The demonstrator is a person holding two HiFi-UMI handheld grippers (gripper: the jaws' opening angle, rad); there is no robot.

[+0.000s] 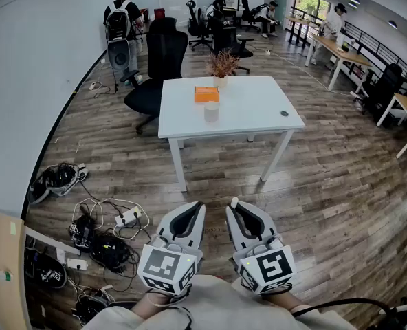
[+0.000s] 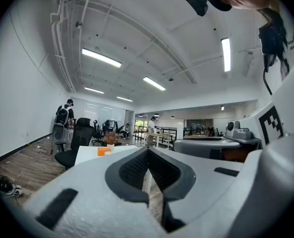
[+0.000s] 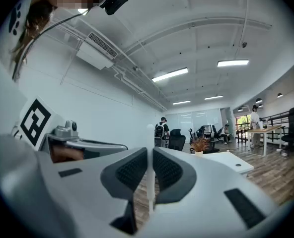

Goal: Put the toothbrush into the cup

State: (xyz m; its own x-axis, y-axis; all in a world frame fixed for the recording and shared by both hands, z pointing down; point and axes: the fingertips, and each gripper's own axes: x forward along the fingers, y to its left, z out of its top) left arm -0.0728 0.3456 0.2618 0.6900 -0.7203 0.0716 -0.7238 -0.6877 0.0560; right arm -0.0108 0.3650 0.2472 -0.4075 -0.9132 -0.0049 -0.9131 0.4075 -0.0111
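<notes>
— What did you have hold of?
— Your right tool (image 3: 151,157) was clamped on the toothbrush (image 3: 149,138), which stood upright between its jaws. Your left tool (image 2: 148,155) was closed on nothing.
— And the cup?
— The cup (image 1: 211,111) stood on the surface (image 1: 255,105) at twelve o'clock, well apart from both.

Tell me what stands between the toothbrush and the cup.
Nothing visible does. The right tongs hold the toothbrush close to the body. The cup stands on the white table ahead, with only floor and the table's near part between. The orange box lies beyond the cup, out of the path.
</notes>
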